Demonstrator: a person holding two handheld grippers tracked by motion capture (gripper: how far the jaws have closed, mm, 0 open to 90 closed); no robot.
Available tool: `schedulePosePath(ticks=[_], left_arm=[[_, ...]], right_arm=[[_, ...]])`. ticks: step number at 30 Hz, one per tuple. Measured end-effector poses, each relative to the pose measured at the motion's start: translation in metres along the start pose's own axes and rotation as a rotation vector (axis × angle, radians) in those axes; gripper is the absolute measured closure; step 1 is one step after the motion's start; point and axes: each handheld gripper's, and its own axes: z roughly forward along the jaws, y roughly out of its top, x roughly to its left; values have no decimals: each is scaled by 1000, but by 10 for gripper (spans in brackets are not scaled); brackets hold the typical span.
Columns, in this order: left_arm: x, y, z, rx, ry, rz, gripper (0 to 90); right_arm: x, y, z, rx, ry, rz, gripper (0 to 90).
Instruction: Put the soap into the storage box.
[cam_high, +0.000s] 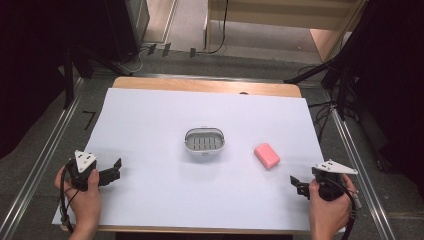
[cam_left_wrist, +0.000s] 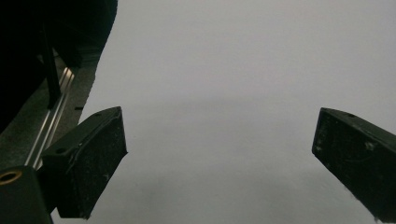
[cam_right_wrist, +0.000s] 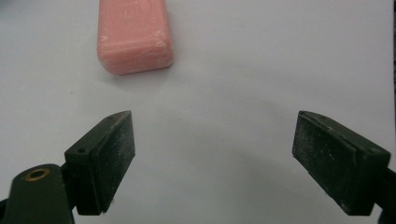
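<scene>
High view: pink soap bar (cam_high: 267, 155) lies flat, long axis diagonal.

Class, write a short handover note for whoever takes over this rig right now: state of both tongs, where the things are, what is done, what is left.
Left tongs: open, empty, near the table's left front edge.
Right tongs: open, empty, pointed toward the soap, apart from it.
Soap: flat on the white sheet, right of the dish, not touching it.
Dish: mid-table, empty.
Done: nothing moved into the dish.
Left: probably grip the soap with the right tongs and set it in the dish.
</scene>
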Motion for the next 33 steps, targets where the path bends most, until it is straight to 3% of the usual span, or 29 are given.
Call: schedulePosePath(ticks=[4,8,15,18,24,33], left_arm=[[-1,0,0,-2,11,-1,36],[-1,-1,-1,-20,19,1,36],[-4,0,2,8,29,20,36],[-3,0,1,2,31,21,36],[-5,0,1,-1,40,30,36],[-7,0,0,-8,41,50,36]], right_arm=[[1,14,4,81,19,-29,134],[4,26,7,141,8,-51,132],[9,44,17,244,7,-87,130],[12,48,21,263,22,-90,129],[19,61,36,351,35,-105,122],[28,75,44,405,21,-140,110]])
